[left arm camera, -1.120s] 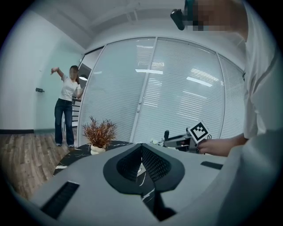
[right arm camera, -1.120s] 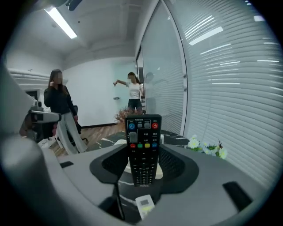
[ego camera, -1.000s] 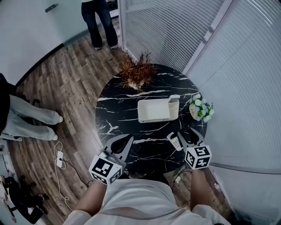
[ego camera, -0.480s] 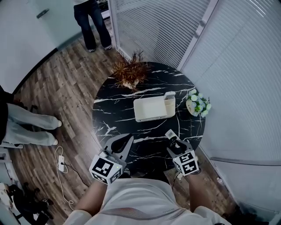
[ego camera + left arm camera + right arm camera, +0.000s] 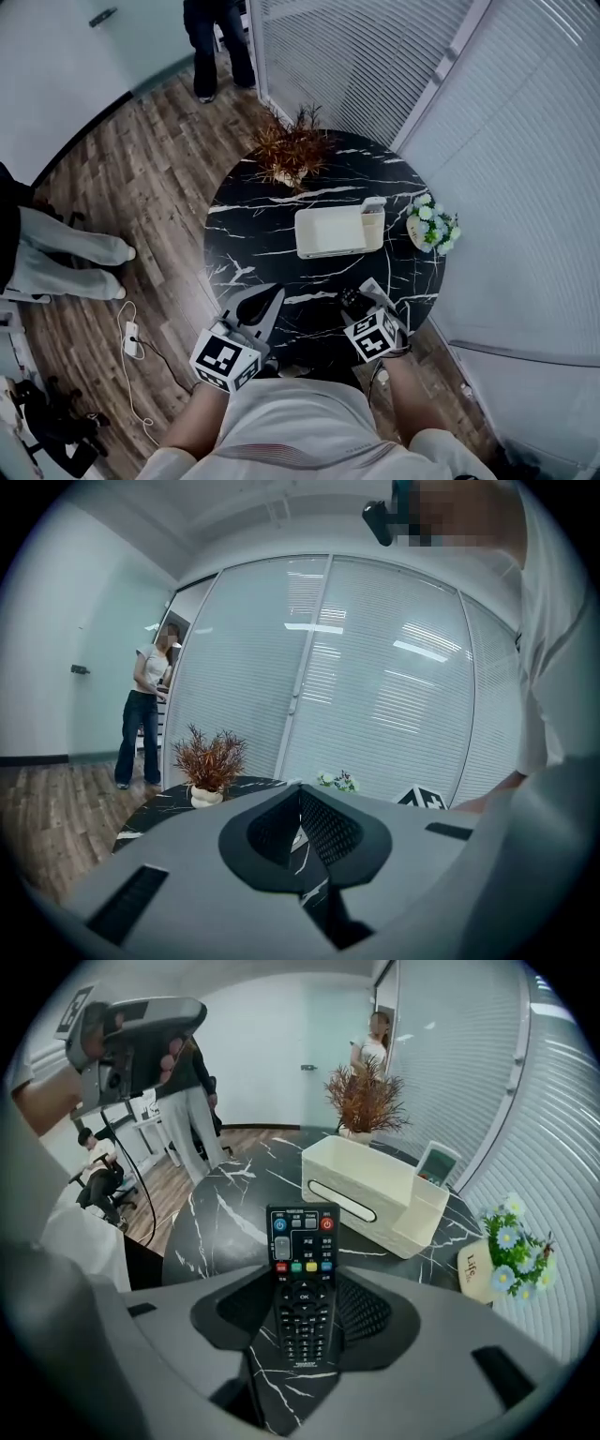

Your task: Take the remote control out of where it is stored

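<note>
- Two hand-held grippers at near edge of round black marble table with white veins (image 5: 246, 246), one per hand.
- Right gripper (image 5: 364, 300): clenched on slim black remote control with coloured buttons (image 5: 302, 1260), one pad against each long side. Button face toward gripper camera, upper end with red and blue keys jutting past jaw tips.
- Remote control out of storage, over near right part of table, well apart from cream rectangular storage box (image 5: 328, 232).
- Contact between remote control and tabletop: cannot tell.
- Storage box at mid-table, long side toward near edge. Narrow end compartment on right, holding pale device with small screen (image 5: 436, 1162), standing upright.
- Left gripper (image 5: 268, 300): at near left, pointed roughly level across table. Jaw tips closed together, empty.
- Rust-brown dried plant in white pot (image 5: 292, 157) at far side of table.
- Small pot of white and blue flowers (image 5: 431, 227) at right edge, just beside compartment end of storage box.
- Wood-plank floor (image 5: 141, 187) to left, with white power strip with cable (image 5: 128, 339) on it, near left.
- Standing person in dark jeans (image 5: 220, 47) far off, beside slatted glass wall (image 5: 375, 56).
- Another person's pale-trousered legs (image 5: 66, 258) at left.
</note>
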The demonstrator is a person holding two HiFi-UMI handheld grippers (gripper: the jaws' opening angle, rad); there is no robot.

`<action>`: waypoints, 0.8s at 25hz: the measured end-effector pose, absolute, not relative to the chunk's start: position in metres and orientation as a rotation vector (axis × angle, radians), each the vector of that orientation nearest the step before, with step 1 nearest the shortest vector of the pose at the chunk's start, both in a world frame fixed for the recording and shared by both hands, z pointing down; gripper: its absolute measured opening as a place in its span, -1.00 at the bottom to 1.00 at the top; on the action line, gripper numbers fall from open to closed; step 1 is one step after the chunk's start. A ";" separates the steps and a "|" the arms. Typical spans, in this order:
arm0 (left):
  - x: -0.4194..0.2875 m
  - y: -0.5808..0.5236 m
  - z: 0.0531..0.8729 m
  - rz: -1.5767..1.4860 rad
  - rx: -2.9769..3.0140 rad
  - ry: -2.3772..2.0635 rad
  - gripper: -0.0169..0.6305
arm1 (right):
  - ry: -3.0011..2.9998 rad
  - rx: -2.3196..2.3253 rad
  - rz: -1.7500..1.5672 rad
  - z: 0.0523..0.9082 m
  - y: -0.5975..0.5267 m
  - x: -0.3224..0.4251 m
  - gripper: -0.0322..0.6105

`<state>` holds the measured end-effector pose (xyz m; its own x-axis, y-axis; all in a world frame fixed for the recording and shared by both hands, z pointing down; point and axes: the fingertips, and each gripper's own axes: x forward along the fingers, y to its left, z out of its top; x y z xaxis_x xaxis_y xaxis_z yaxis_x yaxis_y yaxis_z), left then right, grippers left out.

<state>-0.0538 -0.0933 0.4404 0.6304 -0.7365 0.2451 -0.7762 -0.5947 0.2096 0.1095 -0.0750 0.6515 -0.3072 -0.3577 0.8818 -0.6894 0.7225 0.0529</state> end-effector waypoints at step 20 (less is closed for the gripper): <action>-0.068 -0.090 0.447 0.176 2.516 -1.265 -0.92 | -1.752 0.594 0.347 0.739 -0.085 0.086 -0.25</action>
